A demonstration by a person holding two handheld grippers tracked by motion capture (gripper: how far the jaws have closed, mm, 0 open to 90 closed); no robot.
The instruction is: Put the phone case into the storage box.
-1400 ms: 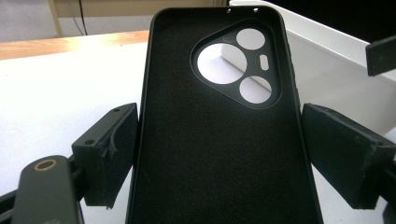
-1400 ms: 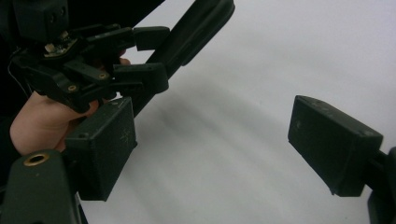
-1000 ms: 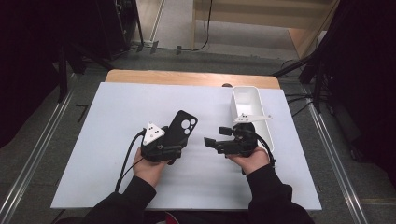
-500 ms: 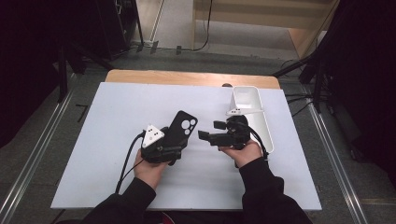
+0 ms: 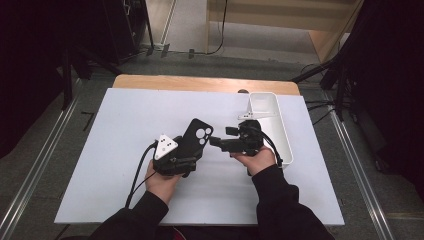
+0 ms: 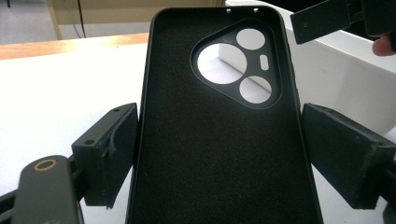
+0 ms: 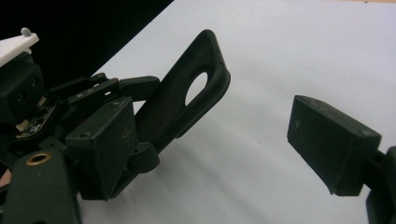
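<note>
A black phone case (image 5: 197, 135) with its camera cut-out at the far end is held tilted up off the white table. My left gripper (image 5: 187, 154) is shut on its lower part. In the left gripper view both pads (image 6: 109, 149) press the long edges of the case (image 6: 219, 154), whose inside faces the camera. My right gripper (image 5: 220, 136) stands open just right of the case's top, its jaws pointing left at it. In the right gripper view the case (image 7: 187, 100) rises ahead and to the left of the open right gripper (image 7: 219, 144), with nothing between the jaws.
A white rectangular tray (image 5: 286, 135) lies at the right of the white table top (image 5: 115, 130), just behind my right hand. Its wall (image 6: 355, 70) stands behind the case in the left gripper view. A wooden strip (image 5: 200, 84) runs along the table's far edge.
My right gripper has moved left from beside the tray towards the top of the phone case. The left gripper and the case have stayed in place.
</note>
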